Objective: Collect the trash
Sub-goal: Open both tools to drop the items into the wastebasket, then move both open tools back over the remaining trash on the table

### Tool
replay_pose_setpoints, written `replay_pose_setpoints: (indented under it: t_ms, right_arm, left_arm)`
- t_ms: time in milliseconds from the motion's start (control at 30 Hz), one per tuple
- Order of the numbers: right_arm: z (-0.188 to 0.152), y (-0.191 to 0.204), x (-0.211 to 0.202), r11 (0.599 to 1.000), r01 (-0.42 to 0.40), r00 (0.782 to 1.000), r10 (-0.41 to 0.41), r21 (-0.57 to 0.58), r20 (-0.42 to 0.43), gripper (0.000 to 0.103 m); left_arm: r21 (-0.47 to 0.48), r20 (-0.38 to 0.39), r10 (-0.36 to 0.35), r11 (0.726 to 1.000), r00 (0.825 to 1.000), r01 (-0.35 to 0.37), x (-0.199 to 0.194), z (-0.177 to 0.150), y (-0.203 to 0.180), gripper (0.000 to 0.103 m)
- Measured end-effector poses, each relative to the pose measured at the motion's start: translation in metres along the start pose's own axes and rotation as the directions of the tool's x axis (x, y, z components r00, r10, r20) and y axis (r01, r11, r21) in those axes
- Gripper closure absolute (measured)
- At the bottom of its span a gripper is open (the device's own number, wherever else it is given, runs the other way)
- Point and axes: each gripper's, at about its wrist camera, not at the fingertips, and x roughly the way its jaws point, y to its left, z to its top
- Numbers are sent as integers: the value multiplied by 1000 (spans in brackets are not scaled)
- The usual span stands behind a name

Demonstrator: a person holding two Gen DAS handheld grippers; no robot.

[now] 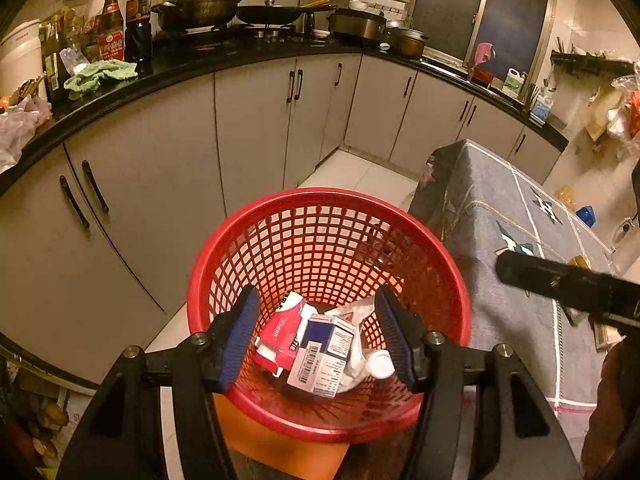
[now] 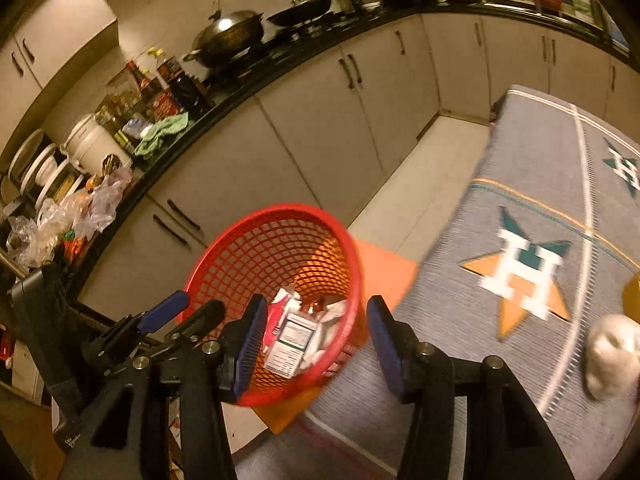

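Trash collected: white-and-blue carton (image 1: 324, 354), pink-and-white packet (image 1: 280, 336), crumpled white wrapper with a small white cap (image 1: 380, 362), all lying at the bottom of the red mesh basket (image 1: 240, 240).
Trash remaining: crumpled white wad (image 2: 610, 356) lying on the grey patterned cloth of the worktop (image 2: 532, 152), near the right edge of the right wrist view; something yellowish just beyond it, too cropped to name.
Handling, wad: probably light, soft and compressible; likely to squash rather than slip; best pinched across its bulging middle, jaws coming down from above.
Handling, basket contents: thin card and film, light, easily dented; no further hold needed there.
Left hand-held gripper (image 1: 316, 340): jaws spread wide, nothing between the blue pads, hovering directly over the basket mouth.
Right hand-held gripper (image 2: 316, 344): jaws likewise wide and empty, poised above the near rim of the basket, with the worktop edge just to its right; view smeared, suggesting motion.
Basket placement: on an orange mat (image 2: 384, 268) on the tiled floor, just beside the worktop's draped side, lower than its top.
Edges: basket rim stiff, a snag risk for a low jaw; cloth hanging over the worktop edge, liable to drag if caught.
Open room: free air above the cloth between gripper and wad; cabinet fronts (image 1: 160, 184) well apart on the left; narrow floor strip beyond the basket.
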Motion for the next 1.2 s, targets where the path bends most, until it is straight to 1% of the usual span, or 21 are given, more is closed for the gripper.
replay_pose_setpoints:
  t_ms: [167,300,500,667,833,967,1067,1200]
  right_arm:
    - [-14,-14,-26,1000,-3,1000,3,24,19,47]
    - [-33,-24,-42,999,5,1000,-6,40,19,47]
    - [-63,-45,-68,996,-3,1000,1,86,23,47]
    - [-83,-62,-96,993,0,999,-6,118,50,47]
    - [-101,-83,-124,987,9,996,-22,160,84,47]
    - [-120,-105,-142,980,18,995,-38,198,97,47]
    - [-133,-124,-155,970,35,993,-61,241,102,47]
    - [-150,-150,-181,953,45,987,-89,300,133,47]
  left_arm:
    - [8,17,-6,1000,1000,6,-17,-9,-12,43]
    - [26,20,-20,999,1000,19,-29,-18,-28,42]
    - [81,14,-43,996,999,41,-39,-32,-61,42]
    - [135,12,-67,989,998,65,-48,-40,-92,42]
    - [193,8,-88,978,996,84,-54,-46,-122,42]
    - [233,-13,-111,966,994,110,-55,-54,-146,42]
    - [269,-31,-127,954,991,130,-55,-62,-166,41]
    - [314,-68,-161,933,985,175,-53,-71,-195,41]
